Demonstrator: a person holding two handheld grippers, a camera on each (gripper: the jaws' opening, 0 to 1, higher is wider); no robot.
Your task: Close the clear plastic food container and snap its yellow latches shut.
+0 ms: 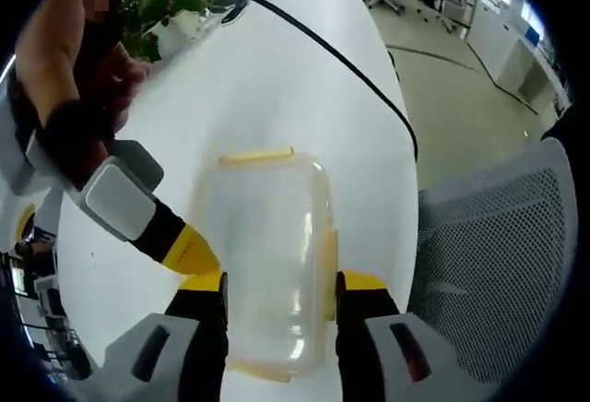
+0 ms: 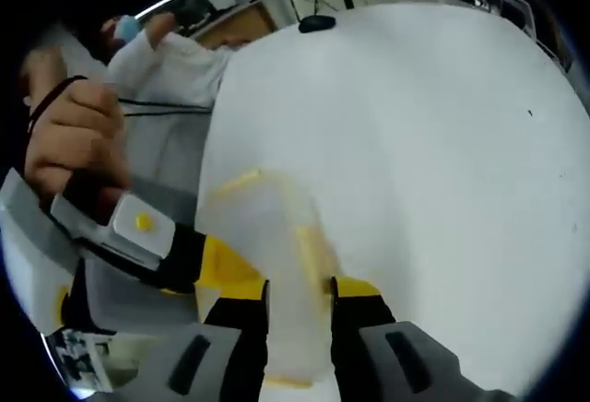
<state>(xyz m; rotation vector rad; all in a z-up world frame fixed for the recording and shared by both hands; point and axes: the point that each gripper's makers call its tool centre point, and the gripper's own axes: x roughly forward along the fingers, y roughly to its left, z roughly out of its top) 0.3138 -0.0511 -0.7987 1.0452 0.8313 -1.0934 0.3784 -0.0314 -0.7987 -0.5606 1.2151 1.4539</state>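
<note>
The clear plastic food container [image 1: 267, 245] lies on the white table [image 1: 304, 88] with its lid on. Yellow latches show at its far end [image 1: 255, 156], on its right side [image 1: 329, 264] and at the near end. My left gripper [image 1: 279, 296] has a jaw against each long side of the container. The right gripper's yellow-tipped finger [image 1: 192, 250] touches its left side, held by a hand. In the right gripper view, my right gripper [image 2: 300, 301] closes on a narrow part of the container [image 2: 277, 227] by a yellow latch [image 2: 313, 245]. The left gripper [image 2: 221, 273] reaches in beside it.
A potted plant [image 1: 161, 10] stands at the table's far left, and a black cable [image 1: 323, 42] runs across the top. A grey mesh chair [image 1: 498, 236] stands by the right edge. A black mouse [image 2: 316, 24] lies far off, near a white-sleeved person [image 2: 175, 65].
</note>
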